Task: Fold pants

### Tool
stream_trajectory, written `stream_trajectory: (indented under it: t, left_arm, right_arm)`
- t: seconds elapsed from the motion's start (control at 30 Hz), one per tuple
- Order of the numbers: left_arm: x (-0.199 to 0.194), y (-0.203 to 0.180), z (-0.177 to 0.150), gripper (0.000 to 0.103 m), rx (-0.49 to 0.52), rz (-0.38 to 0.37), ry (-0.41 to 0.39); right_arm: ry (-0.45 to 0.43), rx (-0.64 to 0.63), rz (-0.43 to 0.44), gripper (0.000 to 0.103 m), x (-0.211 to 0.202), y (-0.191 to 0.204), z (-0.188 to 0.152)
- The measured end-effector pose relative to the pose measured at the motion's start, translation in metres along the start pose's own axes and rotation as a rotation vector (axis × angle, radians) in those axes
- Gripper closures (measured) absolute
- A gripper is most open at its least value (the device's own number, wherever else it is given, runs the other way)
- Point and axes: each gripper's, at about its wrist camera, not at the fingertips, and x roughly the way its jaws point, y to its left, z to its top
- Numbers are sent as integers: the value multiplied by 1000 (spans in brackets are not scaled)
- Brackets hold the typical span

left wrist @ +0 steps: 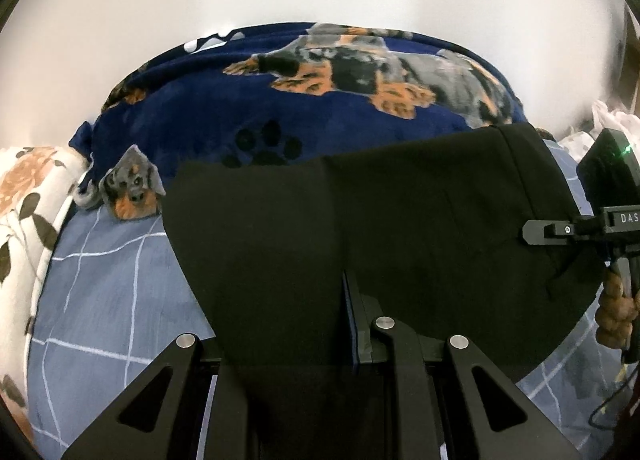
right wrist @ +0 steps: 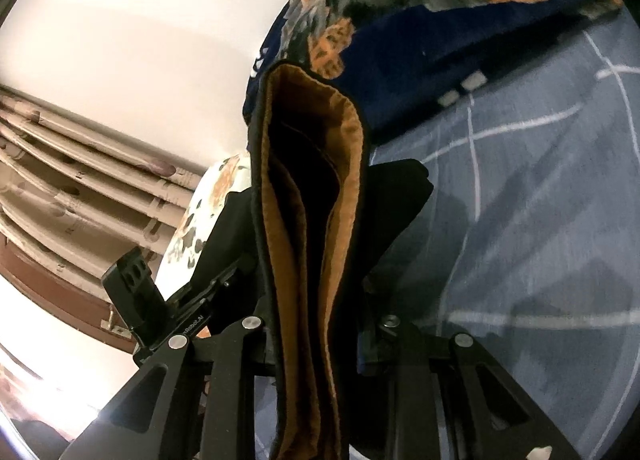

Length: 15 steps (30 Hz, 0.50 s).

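Observation:
The black pants hang spread above the bed, stretched between both grippers. My left gripper is shut on their near edge; cloth drapes over its left finger, and the right finger shows beside the fold. At the right edge, my right gripper grips the other end, with a person's hand on its handle. In the right wrist view the pants stand edge-on, brown lining showing, clamped in my right gripper. The left gripper is at the lower left.
A blue checked bedsheet lies under the pants. A navy dog-print blanket is heaped behind, against a white wall. Floral bedding lies at the left, white crumpled cloth at the right. Beige slatted furniture stands beyond the bed.

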Motion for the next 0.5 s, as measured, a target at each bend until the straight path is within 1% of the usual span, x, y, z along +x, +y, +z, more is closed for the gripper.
stream_trajectory:
  t: [0.07,0.23,0.43,0.5]
  left_arm:
    - [10,5,3,84,-11,1,7]
    - [28,14,-1,84,-37,-2,37]
    - [32,15,-6,82,-28,5,25]
    - [33,16,-9,80,-31,11,22]
  right_arm:
    - [-4,7,-1,81,7,-5,8]
    - [-9,17,-13,81,18,-18,15]
    - [-20,25,-20,81,20,-29,9]
    - [-25,12,-45,81,22,-29,7]
